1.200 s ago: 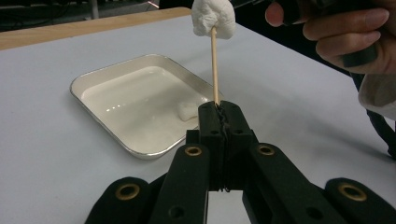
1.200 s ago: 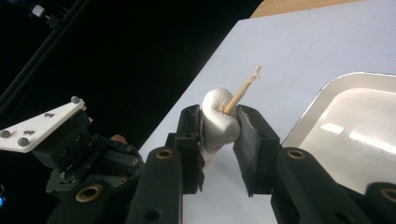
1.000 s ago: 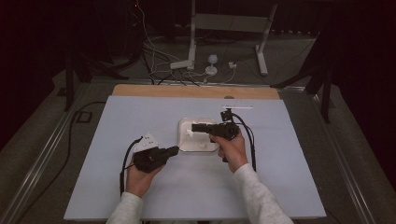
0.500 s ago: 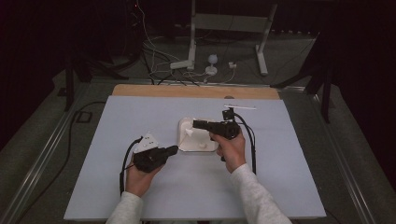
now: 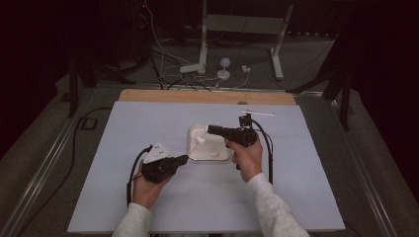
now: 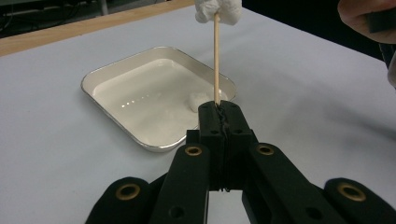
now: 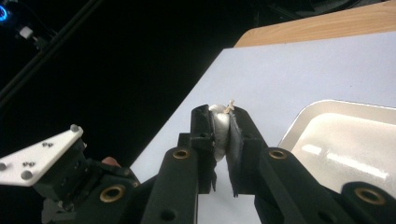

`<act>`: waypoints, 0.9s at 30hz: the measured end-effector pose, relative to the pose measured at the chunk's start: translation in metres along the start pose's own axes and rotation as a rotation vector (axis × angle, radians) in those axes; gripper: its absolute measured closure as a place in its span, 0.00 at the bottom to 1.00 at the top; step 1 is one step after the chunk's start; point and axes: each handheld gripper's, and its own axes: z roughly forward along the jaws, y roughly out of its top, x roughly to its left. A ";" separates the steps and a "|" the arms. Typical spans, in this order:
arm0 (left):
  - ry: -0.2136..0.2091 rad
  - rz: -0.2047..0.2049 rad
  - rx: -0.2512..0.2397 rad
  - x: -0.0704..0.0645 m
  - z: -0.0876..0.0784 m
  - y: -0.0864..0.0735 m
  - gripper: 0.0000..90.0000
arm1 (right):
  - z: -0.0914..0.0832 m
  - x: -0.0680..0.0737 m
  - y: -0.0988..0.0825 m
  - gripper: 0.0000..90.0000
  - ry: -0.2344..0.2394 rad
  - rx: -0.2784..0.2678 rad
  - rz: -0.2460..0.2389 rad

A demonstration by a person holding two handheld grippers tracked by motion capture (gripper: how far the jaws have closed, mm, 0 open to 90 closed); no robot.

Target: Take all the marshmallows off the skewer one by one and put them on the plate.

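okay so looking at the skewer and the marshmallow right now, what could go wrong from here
The left gripper holds the thin skewer only at its bottom end, so sideways force could snap it or make it slip. The right gripper squeezes the marshmallow, whose far side the skewer tip already pokes through; more squeezing could tear it, dropping it toward the tray.

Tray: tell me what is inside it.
One marshmallow lies in the tray, near the corner closest to the left gripper. The rest of the floor that shows is bare and glossy. That gripper's closed jaws and the skewer cover a small patch beside the marshmallow.
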 end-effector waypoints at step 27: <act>0.005 -0.012 0.016 -0.004 0.004 0.000 1.00 | 0.012 -0.002 -0.008 0.84 0.076 0.062 0.024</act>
